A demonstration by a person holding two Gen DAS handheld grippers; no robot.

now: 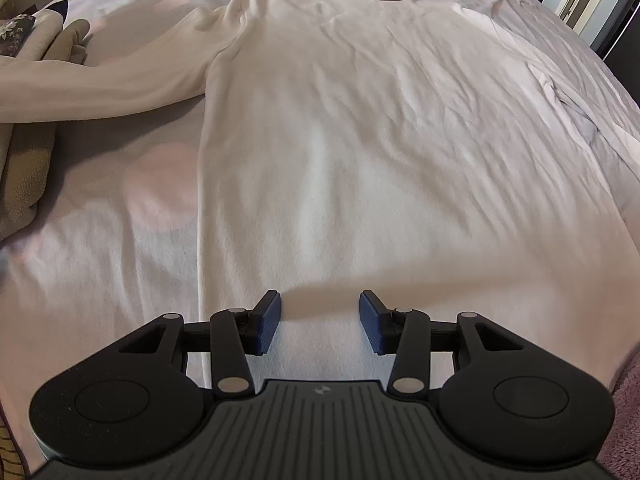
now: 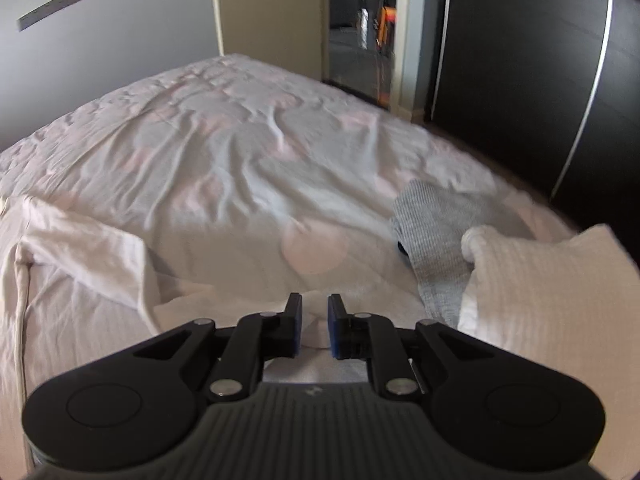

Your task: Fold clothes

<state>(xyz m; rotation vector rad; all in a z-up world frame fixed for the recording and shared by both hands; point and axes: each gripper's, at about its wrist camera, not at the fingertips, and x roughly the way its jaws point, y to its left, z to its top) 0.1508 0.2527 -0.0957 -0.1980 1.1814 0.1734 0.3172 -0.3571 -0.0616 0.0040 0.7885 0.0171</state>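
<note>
Left gripper (image 1: 320, 322) spread wide over white sweater (image 1: 360, 140) hem, right gripper (image 2: 314, 326) narrowly parted around white fabric, bedspread (image 2: 220, 160) beyond bare.

One white sweater (image 1: 360, 152) lies spread at the centre of the left view, collar at 12 o'clock, with one sleeve (image 1: 100, 84) showing, toward 9 o'clock. One heap of beige cloth (image 1: 28, 128) sits at 9 o'clock; how many pieces it holds is unclear. In the right view, two folded items lie at 3 o'clock: one grey (image 2: 436, 240), one white (image 2: 552, 300). There is one bedsheet (image 2: 240, 168), one doorway (image 2: 360, 28) at 12 o'clock, and two grippers, one per view (image 1: 319, 322) (image 2: 314, 326).
</note>
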